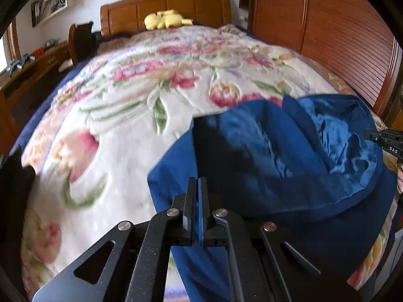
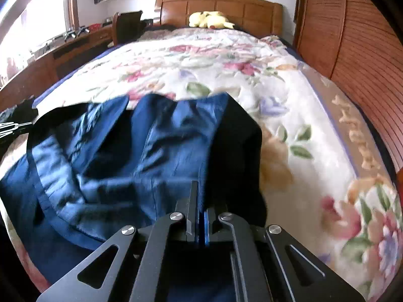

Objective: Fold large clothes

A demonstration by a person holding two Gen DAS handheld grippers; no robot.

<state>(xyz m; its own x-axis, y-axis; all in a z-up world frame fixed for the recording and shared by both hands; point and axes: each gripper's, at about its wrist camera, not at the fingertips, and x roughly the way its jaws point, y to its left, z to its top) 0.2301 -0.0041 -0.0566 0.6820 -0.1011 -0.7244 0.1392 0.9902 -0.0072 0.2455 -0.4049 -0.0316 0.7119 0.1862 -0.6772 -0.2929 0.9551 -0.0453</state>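
Left to right: wooden desk [image 1: 32, 68] beside the bed; floral blanket [image 1: 126, 130] across the bed; yellow plush toy [image 1: 165, 19] by the headboard [image 1: 166, 7]; left tongs [image 1: 198, 183] clenched on the blue jacket [image 1: 289, 156], its shiny lining facing up; long axis seems to run side to side, hard to call. Right tongs [image 2: 199, 196] also pinched on jacket fabric; in the left view they carry white "DAS" lettering; louvered wardrobe [image 2: 352, 50] far right.
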